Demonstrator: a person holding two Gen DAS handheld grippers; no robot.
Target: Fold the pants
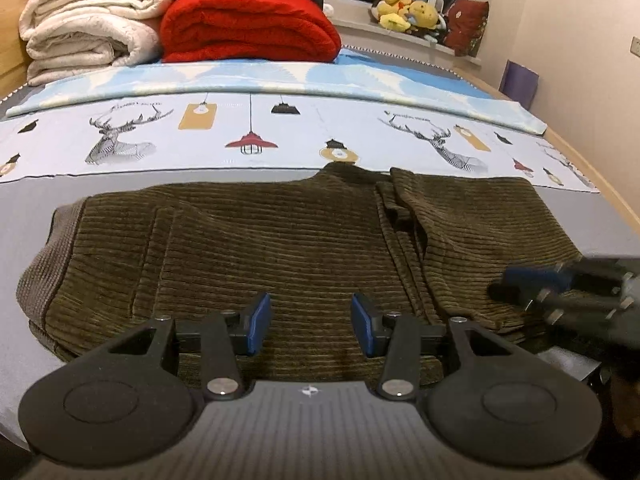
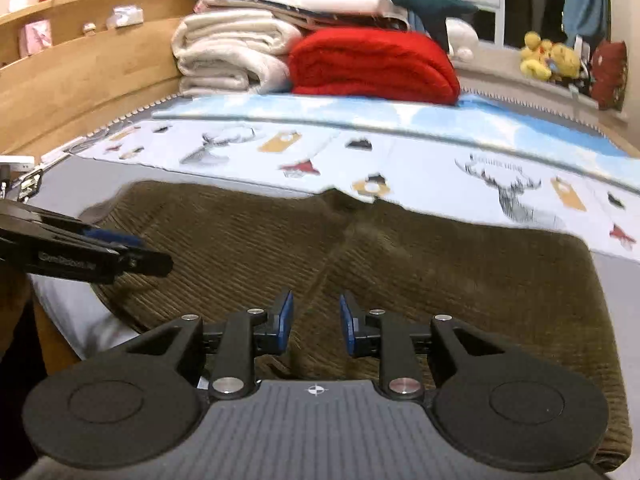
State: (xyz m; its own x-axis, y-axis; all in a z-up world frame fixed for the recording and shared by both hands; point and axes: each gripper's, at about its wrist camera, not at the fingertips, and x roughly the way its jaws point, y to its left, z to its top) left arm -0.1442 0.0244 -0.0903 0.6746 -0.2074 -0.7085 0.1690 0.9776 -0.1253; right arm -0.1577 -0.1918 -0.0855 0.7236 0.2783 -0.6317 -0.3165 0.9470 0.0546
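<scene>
I see the pants (image 1: 280, 240) folded on the bed (image 1: 24, 208), below the red blanket (image 1: 248, 28). Both hand-held grippers, left (image 1: 311, 322) and right (image 2: 316, 322), hover released. Soft, heavy corduroy; I'd pinch a folded edge.

left wrist: low, close over pants (image 1: 280, 248) – faces headboard-ward | right wrist: same – shared: pants, red blanket (image 1: 248, 28)

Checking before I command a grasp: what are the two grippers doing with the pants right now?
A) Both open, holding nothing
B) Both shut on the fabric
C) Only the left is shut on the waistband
A: the left gripper and right gripper both show open jaws over the brown corduroy pants, with nothing between them.
</scene>
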